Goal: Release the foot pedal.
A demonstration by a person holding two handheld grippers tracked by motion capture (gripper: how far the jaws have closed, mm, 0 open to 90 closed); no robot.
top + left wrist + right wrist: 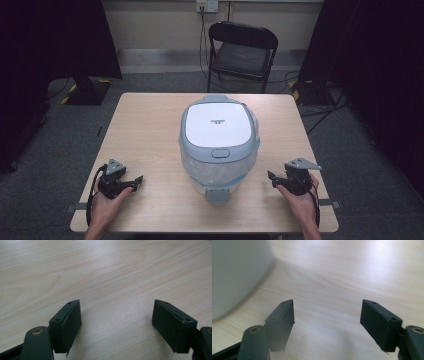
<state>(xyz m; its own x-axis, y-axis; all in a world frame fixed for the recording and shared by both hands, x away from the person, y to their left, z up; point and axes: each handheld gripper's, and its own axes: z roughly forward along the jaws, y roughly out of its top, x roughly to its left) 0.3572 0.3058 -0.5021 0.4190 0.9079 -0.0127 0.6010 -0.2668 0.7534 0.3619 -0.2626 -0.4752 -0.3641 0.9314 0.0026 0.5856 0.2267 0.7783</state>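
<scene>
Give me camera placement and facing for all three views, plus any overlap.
High view: above the person's side, looking forward and down on the table, the bin, both hands and the left gripper and right gripper.
Left gripper view: rides the left gripper, looking along its open jaws at bare tabletop.
Right gripper view: rides the right gripper, open jaws, bin wall at upper left.
Shared: the wooden tabletop; the bin shows in the high and right gripper views.

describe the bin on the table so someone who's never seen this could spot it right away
Start at the light wooden table in front of the black folding chair. In the table's middle stands a rounded grey-blue plastic bin with a flat white lid, a clear bag liner showing at its front. It is by far the largest thing there, between the small black left gripper and right gripper, both open and empty.
</scene>
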